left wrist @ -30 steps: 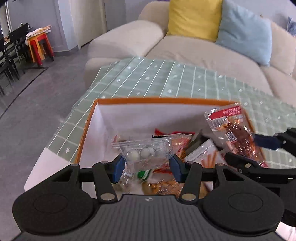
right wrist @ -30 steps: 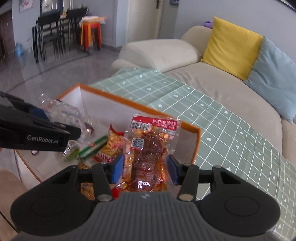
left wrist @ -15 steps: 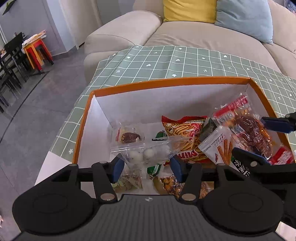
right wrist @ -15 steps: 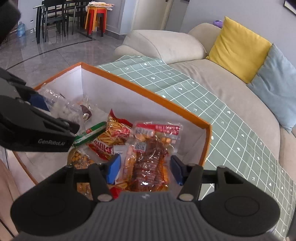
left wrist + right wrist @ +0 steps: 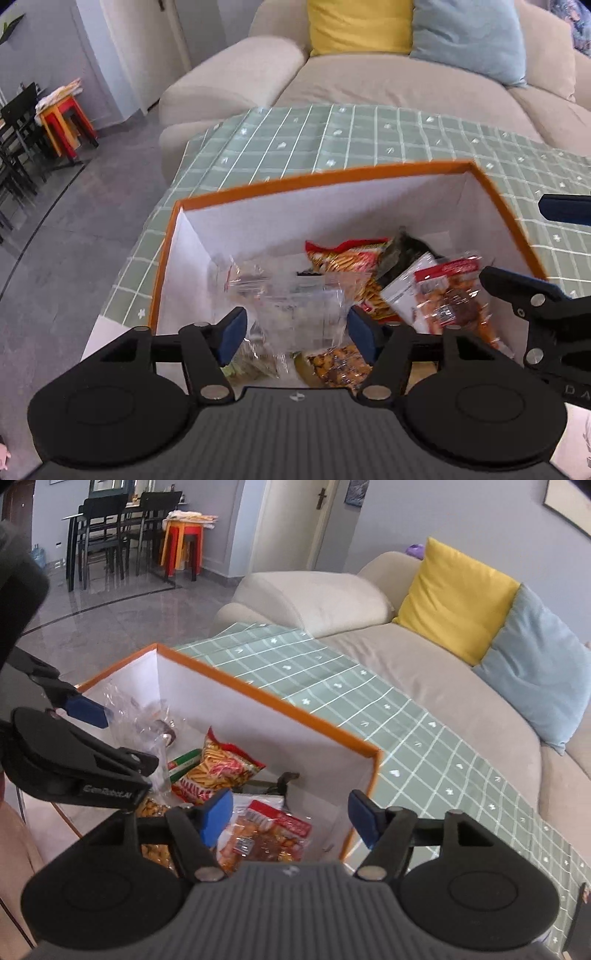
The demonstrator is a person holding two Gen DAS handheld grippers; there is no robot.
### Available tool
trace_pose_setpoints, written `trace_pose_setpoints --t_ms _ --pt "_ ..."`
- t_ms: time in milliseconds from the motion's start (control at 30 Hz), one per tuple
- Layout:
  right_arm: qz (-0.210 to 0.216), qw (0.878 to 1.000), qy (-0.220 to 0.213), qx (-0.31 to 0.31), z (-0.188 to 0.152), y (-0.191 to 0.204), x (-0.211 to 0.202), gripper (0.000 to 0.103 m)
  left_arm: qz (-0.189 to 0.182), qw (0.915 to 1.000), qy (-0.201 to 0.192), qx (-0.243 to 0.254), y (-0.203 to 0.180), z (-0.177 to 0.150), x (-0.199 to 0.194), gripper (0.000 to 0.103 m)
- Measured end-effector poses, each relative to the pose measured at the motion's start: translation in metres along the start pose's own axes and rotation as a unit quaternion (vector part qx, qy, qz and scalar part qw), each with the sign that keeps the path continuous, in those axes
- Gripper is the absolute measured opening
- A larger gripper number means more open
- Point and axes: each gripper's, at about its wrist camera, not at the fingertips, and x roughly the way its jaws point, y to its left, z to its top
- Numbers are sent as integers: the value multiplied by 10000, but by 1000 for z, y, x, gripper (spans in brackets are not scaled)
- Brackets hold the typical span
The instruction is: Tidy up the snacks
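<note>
An orange-rimmed white box (image 5: pixel 325 176) (image 5: pixel 258 698) on the table holds several snack packs. My left gripper (image 5: pixel 293 332) is open above its near side; the clear bag of white balls (image 5: pixel 291 306) is blurred between the pads, falling into the box. My right gripper (image 5: pixel 290 816) is open over the box's right end, and the red-topped meat snack pack (image 5: pixel 269 838) (image 5: pixel 450 299) lies loose below it. A red-and-yellow stick snack bag (image 5: pixel 218 771) (image 5: pixel 347 258) lies in the middle.
The box stands on a table with a green grid cloth (image 5: pixel 351 144) (image 5: pixel 406 731). A beige sofa (image 5: pixel 424 672) with yellow (image 5: pixel 454 598) and blue (image 5: pixel 535 664) cushions is behind. Dining chairs and red-orange stools (image 5: pixel 183 546) stand far left.
Both grippers opened. The meat snack pack dropped from the right gripper into the box, and the clear bag slipped from the left gripper's pads. Both grippers rose slightly.
</note>
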Motion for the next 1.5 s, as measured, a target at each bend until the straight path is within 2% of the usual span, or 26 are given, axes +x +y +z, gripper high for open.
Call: trace_pose_setpoints --t_ms 167,233,567,833,933,1067,1333,1500 --pt "-237 9997 -61 -79 -2 -9 -21 74 -26 9990 -407 172 -6 7 -26 86" --pt "-321 9994 -97 -45 -3 -15 -31 79 -30 9982 -571 189 -9 11 -38 88" --pt "-531 9955 -411 669 -19 -45 -105 89 -57 9874 -1559 275 -31 5 -117 88" --pt "-750 9867 -783 1207 -43 -57 -168 95 85 9811 -1924 198 -50 -12 -153 88" --pt "-842 9823 -982 1355 -53 -57 -186 99 193 9798 -1979 205 -52 -18 -158 88" --pt "-934 9780 -1122 1489 -69 -52 -200 99 240 9790 -2015 176 -52 -28 -160 88" --pt "-1051 9739 -1077 1701 -86 -45 -193 99 55 9851 -1713 165 -56 -41 -143 88" --pt "-1081 9761 -886 1665 -88 -38 -182 99 207 9894 -1417 255 -59 -48 -129 88"
